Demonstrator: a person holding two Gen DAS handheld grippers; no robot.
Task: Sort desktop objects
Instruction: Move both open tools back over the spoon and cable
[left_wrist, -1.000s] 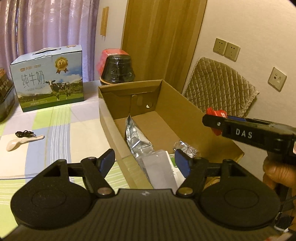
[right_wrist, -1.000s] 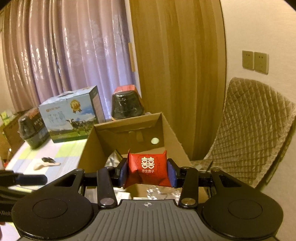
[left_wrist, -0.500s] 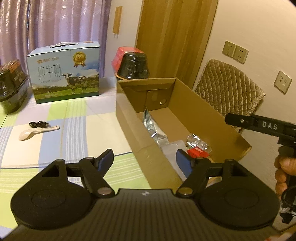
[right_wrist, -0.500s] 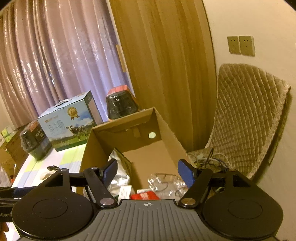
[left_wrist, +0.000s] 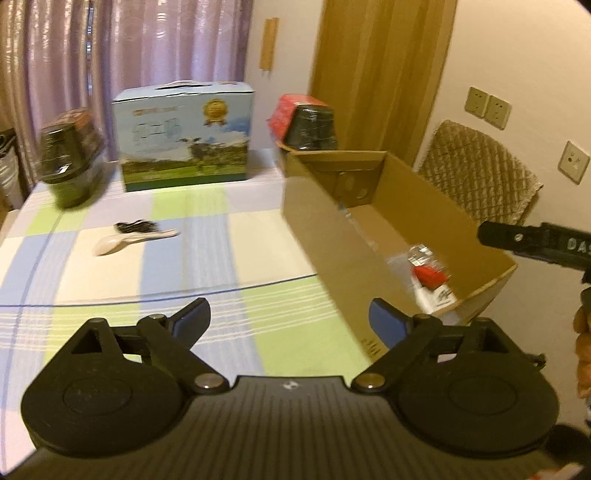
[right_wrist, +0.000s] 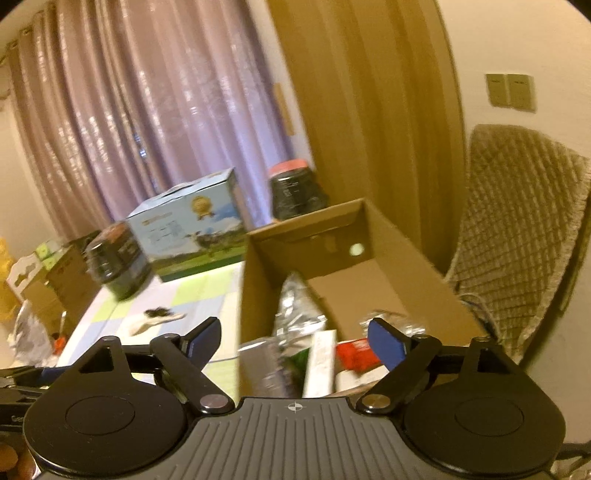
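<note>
**Red packet is in the box, spoon and cord look like they're next**

Bottom of the left wrist view: the left gripper (left_wrist: 289, 320) has its blue-padded tongs spread wide with nothing between them, hovering over the green, blue and cream checked tablecloth (left_wrist: 110, 280). Same story in the right wrist view, where the right gripper (right_wrist: 293, 339) is wide apart and empty, sitting just above the near end of the open brown cardboard box (right_wrist: 417, 258).

The small red packet (left_wrist: 428, 276) lies inside that box at its near end, centre right of the left view, next to a crinkly clear wrapper (left_wrist: 419, 254) and a white carton (right_wrist: 320, 360). A silver foil bag (right_wrist: 295, 310) stands a bit further in.

Further out on the cloth, left of centre, a cream plastic spoon (left_wrist: 129, 242) lies touching a small black cord bundle (left_wrist: 135, 226). Both are well apart from the box.

At the back: a blue milk carton case with a cow picture (left_wrist: 184, 133) and two dark shrink-wrapped tubs (left_wrist: 310, 123).

My read: a drop-off is done, and we're between picks. Next move probably means reaching the left one out to the spoon, coming in low and pinching across the thin handle.
</note>
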